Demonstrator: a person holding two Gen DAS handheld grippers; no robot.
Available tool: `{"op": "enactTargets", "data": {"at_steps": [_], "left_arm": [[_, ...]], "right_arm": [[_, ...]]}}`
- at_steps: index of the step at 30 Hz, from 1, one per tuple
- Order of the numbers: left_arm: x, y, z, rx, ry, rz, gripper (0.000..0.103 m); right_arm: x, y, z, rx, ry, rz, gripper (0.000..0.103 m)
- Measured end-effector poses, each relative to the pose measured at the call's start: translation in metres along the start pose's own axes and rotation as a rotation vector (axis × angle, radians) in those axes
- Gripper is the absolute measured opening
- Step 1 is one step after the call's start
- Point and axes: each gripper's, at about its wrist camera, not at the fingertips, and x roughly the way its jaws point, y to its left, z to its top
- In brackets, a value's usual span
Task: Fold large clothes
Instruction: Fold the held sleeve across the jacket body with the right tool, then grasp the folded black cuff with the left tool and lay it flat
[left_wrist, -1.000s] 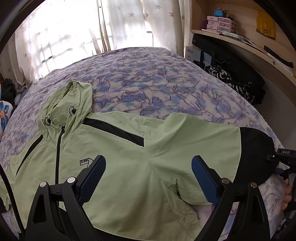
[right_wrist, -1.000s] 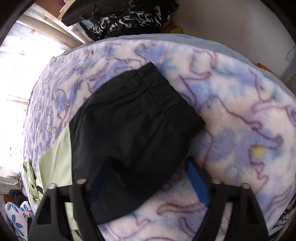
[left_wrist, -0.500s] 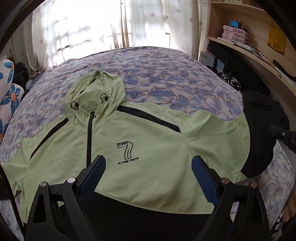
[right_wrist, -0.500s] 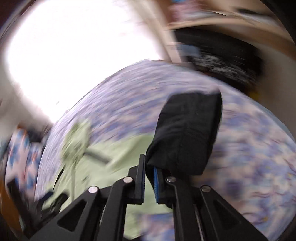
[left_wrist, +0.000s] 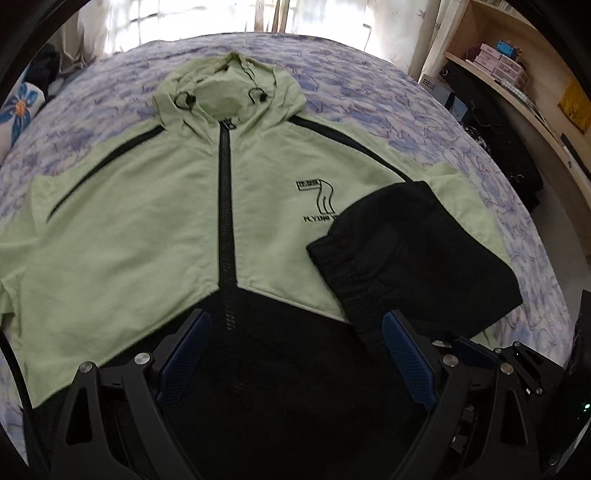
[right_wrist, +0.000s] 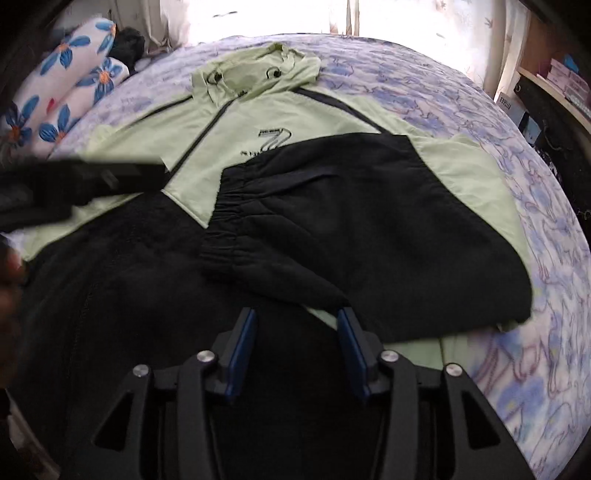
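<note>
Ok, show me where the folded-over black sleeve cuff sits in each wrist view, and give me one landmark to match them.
Left wrist view: the black sleeve cuff lies right of centre, on the green chest just below the printed logo.
Right wrist view: the cuff lies just left of centre, again below the logo.
Shared landmark: the hood at the top of the jacket.
</note>
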Motion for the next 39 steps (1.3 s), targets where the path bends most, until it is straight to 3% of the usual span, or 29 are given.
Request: {"op": "enactTargets", "data": {"at_steps": [5,8,11,15,16,17,18,20,23,27,32,36,38,39], "left_arm": [[0.029,-0.006,-0.011,-0.056,0.085,-0.183,0.093],[0.039,-0.017,-0.008,-0.055,0.098,-0.224,0.091],[0.053,-0.029,-0.006,-0.043,0.109,-0.223,0.091],[0.063,-0.045,0.0,-0.018,0.097,-0.162,0.09],[0.063,-0.047,0.0,-0.007,0.09,-0.147,0.086],[0.064,-0.053,0.002,0.019,0.079,-0.107,0.064],[0.065,-0.057,0.003,0.051,0.072,-0.079,0.026],[0.068,-0.068,0.008,0.095,0.096,-0.049,0.015],[0.05,-0.088,0.021,0.17,0.025,-0.017,0.005],[-0.002,-0.105,0.051,0.254,-0.163,0.051,0.005],[-0.066,-0.077,0.085,0.23,-0.356,0.132,0.005],[-0.079,-0.019,0.088,0.158,-0.367,0.25,0.005],[-0.069,0.011,0.083,0.1,-0.315,0.283,0.008],[-0.06,0.029,0.078,0.065,-0.268,0.296,0.015]], "right_arm": [[-0.016,-0.02,-0.011,0.126,-0.013,0.037,0.052],[-0.019,-0.039,-0.024,0.222,-0.005,0.079,0.052],[-0.011,-0.054,-0.034,0.278,0.017,0.098,0.052],[0.0,-0.06,-0.039,0.334,0.026,0.135,0.052],[0.001,-0.06,-0.038,0.338,0.024,0.137,0.052],[0.001,-0.06,-0.04,0.338,0.021,0.136,0.052],[0.0,-0.06,-0.041,0.335,0.018,0.132,0.052],[0.004,-0.058,-0.037,0.329,0.016,0.12,0.052],[0.006,-0.055,-0.032,0.321,0.015,0.111,0.052],[0.007,-0.056,-0.028,0.337,0.016,0.122,0.052],[0.0,-0.058,-0.03,0.352,0.007,0.131,0.052],[-0.006,-0.059,-0.028,0.348,0.0,0.139,0.052],[-0.008,-0.058,-0.025,0.34,0.004,0.137,0.052],[-0.007,-0.057,-0.024,0.336,0.007,0.129,0.052]]}}
